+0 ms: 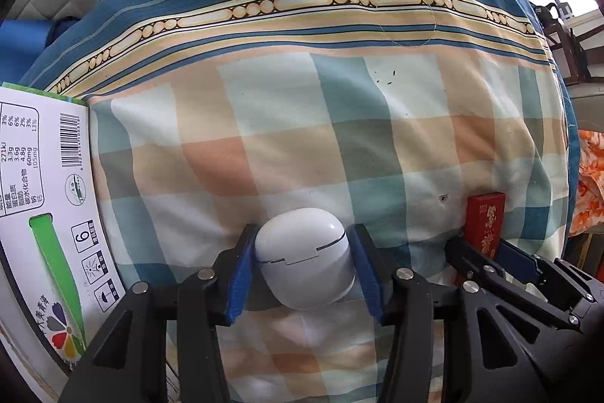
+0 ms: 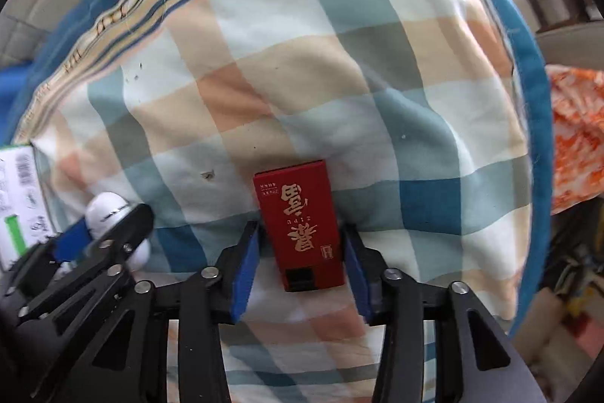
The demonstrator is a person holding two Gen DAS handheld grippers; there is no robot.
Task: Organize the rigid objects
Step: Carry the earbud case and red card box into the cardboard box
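Note:
A white earbud case [image 1: 305, 257] lies on the checked bedspread [image 1: 302, 138] between the blue pads of my left gripper [image 1: 302, 255]. The pads stand close on both sides of it, and the gripper is open. A flat red box with gold characters [image 2: 300, 225] lies on the bedspread [image 2: 302, 82] between the pads of my right gripper [image 2: 300, 244], with small gaps on each side, so that gripper is open too. The red box [image 1: 485, 223] also shows at the right of the left wrist view, and the white case [image 2: 107, 210] at the left of the right wrist view.
A white printed carton [image 1: 41, 195] with a barcode and a green stripe lies at the left edge of the bedspread; it also shows in the right wrist view [image 2: 17, 199]. An orange patterned cloth [image 2: 577, 138] lies past the bedspread's right edge. Tiled floor lies beyond the far edge.

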